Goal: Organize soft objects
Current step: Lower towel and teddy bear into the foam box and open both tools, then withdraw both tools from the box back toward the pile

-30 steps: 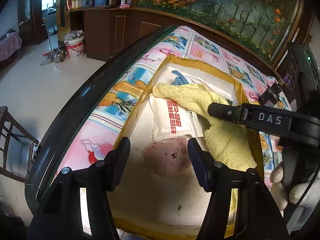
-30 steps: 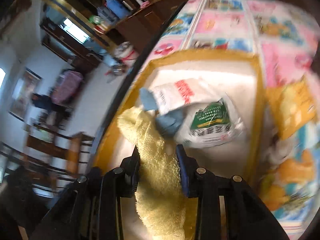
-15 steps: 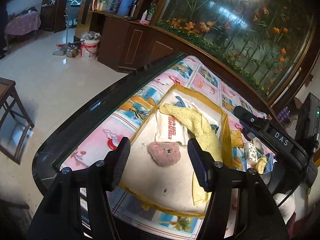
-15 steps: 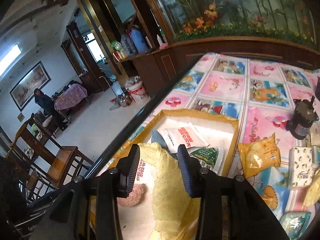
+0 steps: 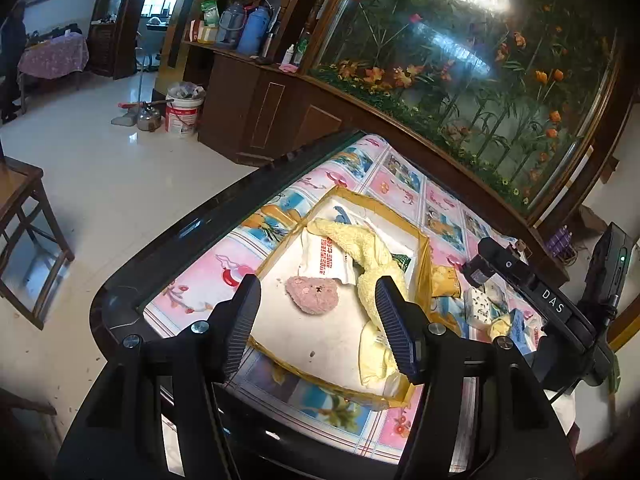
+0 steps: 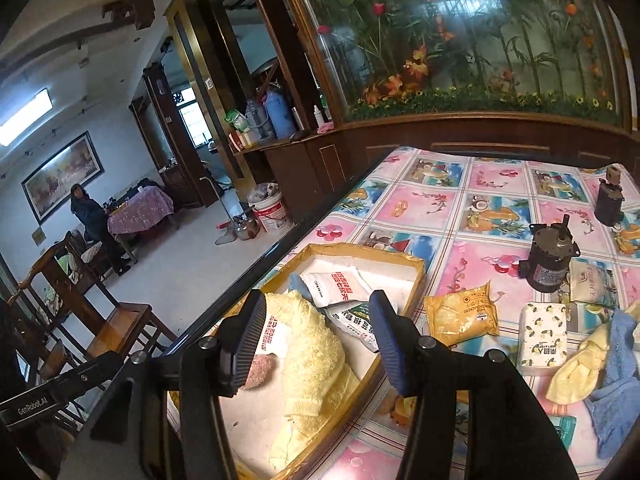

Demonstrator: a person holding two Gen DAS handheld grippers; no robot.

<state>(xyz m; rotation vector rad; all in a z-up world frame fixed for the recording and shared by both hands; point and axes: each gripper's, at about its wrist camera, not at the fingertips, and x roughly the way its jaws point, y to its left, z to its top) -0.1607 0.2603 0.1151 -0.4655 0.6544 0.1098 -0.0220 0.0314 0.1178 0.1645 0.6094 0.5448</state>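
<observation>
A yellow-rimmed white tray (image 5: 422,248) (image 6: 360,249) sits at the table's left end. In it a yellow towel (image 5: 372,256) (image 6: 312,352) lies stretched out, draped over a white packet with red print (image 5: 326,258) (image 6: 336,284). A pink plush piece (image 5: 312,300) (image 6: 262,368) rests beside it. My left gripper (image 5: 316,286) hangs open above the tray's near end, with nothing in it. My right gripper (image 6: 318,300) hovers over the towel. Its jaws are opening and its pads stand off the cloth.
Right of the tray lie a yellow snack packet (image 6: 460,312), a tissue pack (image 6: 542,332), a dark motor (image 6: 548,256) and a blue cloth (image 6: 612,368) with a yellow cloth (image 6: 576,364). The table's dark edge (image 5: 192,232) drops to the floor on the left, near a wooden chair (image 6: 120,320).
Both grippers have risen and drawn back from the tray. The right gripper's jaws widened and let go of the yellow towel, which now lies in the tray.
</observation>
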